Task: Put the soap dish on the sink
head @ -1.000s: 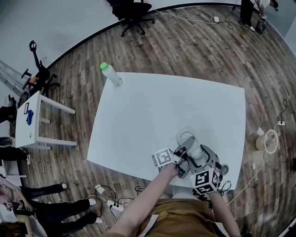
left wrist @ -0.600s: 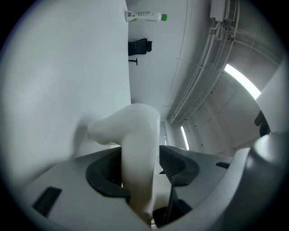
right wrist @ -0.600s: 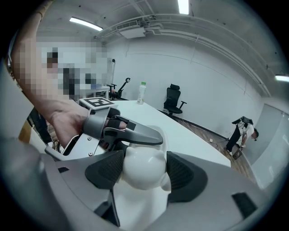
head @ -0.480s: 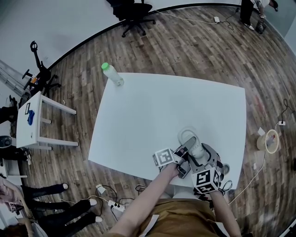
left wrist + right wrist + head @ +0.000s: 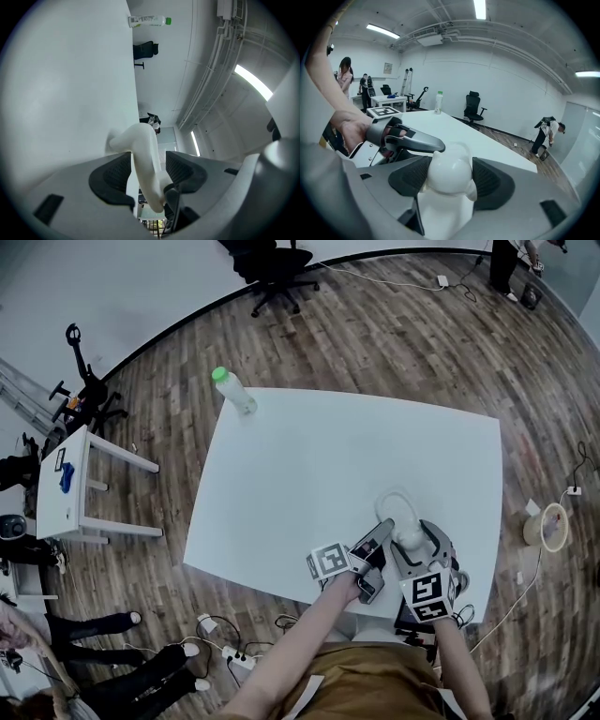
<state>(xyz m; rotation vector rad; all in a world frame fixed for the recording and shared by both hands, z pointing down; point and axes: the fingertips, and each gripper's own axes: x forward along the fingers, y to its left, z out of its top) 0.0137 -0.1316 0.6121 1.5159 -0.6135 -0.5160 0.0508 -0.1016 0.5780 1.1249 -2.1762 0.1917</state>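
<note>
Right gripper view: my right gripper (image 5: 450, 180) clamps glossy rounded white soap dish (image 5: 449, 164) | left gripper view: left gripper (image 5: 147, 168) wide around its curved arm.

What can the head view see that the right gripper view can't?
Only the head view shows the roll of tape on the floor. Only the right gripper view shows the ceiling lights and the right tongs squeezing the soap dish between their pads. Both show the white table, the green-capped bottle at its far corner and the black chair.
</note>
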